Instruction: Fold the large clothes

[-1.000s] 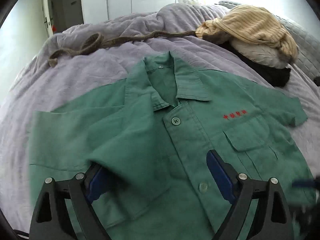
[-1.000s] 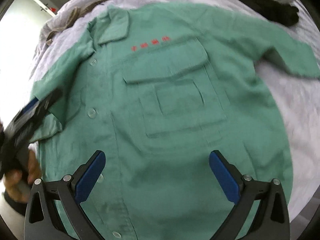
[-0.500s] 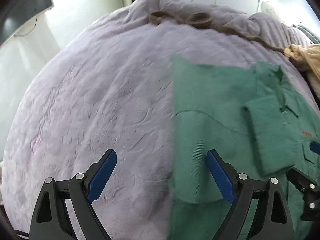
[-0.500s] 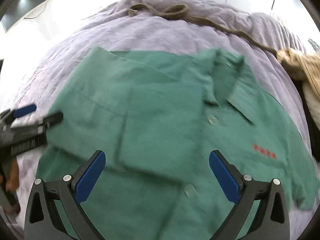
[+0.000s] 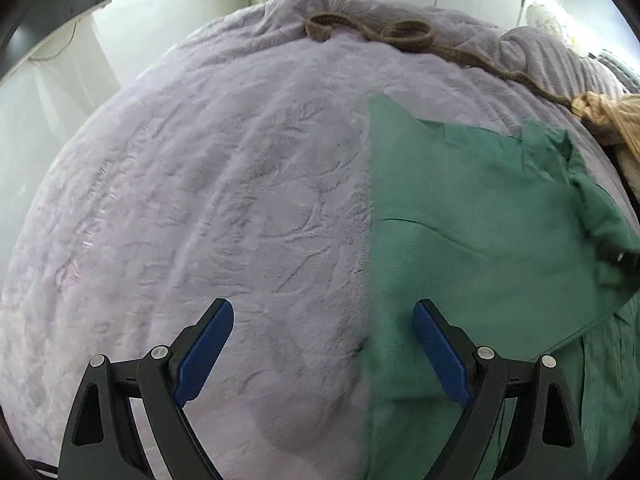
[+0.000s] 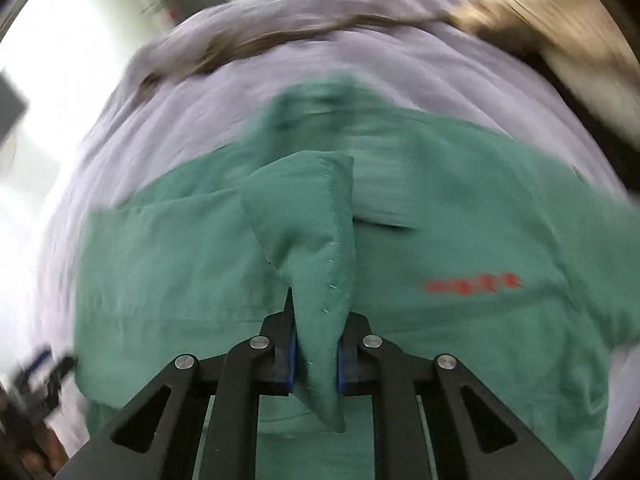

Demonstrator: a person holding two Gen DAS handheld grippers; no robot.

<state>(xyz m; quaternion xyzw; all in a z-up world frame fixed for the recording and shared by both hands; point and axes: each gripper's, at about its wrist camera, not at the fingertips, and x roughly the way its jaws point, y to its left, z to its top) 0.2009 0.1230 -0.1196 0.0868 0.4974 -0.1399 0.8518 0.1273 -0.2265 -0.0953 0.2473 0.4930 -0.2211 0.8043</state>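
Your right gripper has just been closing, and its fingers now pinch a raised fold of the green shirt; the pinched cloth stands up between the blue pads as a stitched, pointed flap. Your left gripper has its fingers spread wide and holds nothing: the left pad hangs over bare blanket, the right pad over the shirt's straight left edge, contact not discernible. No table here; the shirt lies on a bed covered by a lilac plush blanket, which bulges and creases. A brown knitted cord snakes along the far side of the bed, running to a beige knit garment at the right. Pale walls and white cabinet doors stand beyond; a dark panel shows at upper left. In the right wrist view the shirt lies front side up, collar toward the far edge of the bed, red lettering on the chest at right, so its long axis runs from you toward the cord. That view is motion-blurred.
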